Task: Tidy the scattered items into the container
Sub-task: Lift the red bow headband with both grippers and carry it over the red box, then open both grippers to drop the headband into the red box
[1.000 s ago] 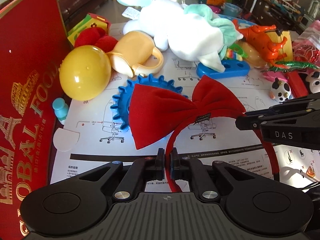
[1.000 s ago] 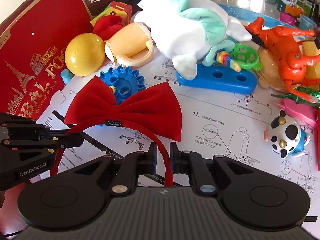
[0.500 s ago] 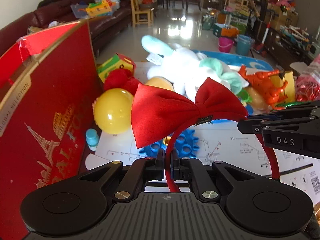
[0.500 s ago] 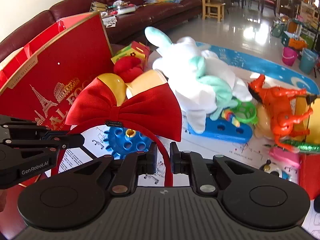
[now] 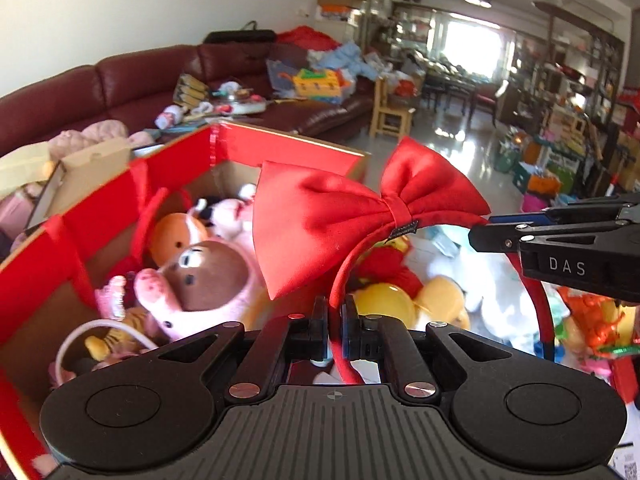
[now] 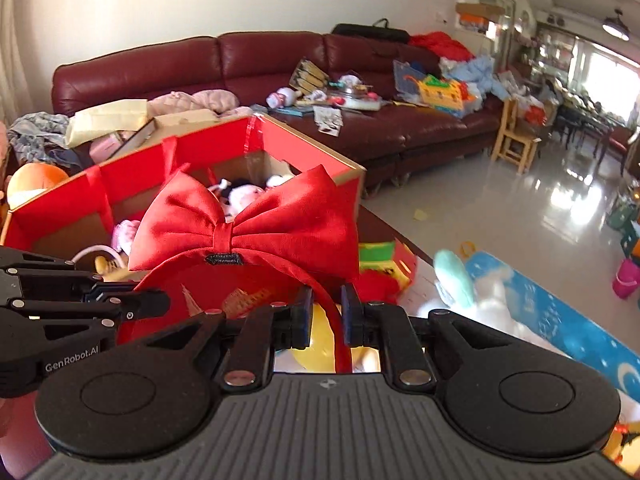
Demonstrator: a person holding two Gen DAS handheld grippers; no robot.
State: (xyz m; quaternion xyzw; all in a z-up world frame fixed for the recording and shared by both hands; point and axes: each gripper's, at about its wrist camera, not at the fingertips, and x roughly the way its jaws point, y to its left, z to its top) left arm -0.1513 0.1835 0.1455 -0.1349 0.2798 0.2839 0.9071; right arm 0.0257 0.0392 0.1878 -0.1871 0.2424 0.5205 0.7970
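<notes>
Two tools share one load: your left tool is clamped narrow on one end of the red satin headband with its big bow, and in the left wrist view the band arcs up from those fingers to the right tool, which enters from the right edge and pinches the other end. Under the bow sits the open red cardboard box, holding a brown-faced plush in a pink suit and other soft toys (all somewhat blurred). To the right, lower down, lie a yellow plastic ball and an orange plastic toy.

From the right wrist view, your right tool grips the thin red band with its jaws nearly together. The bow hangs in front of the box, above its near wall. Your left tool holds the far end at left. Behind stands a dark red leather sofa.
</notes>
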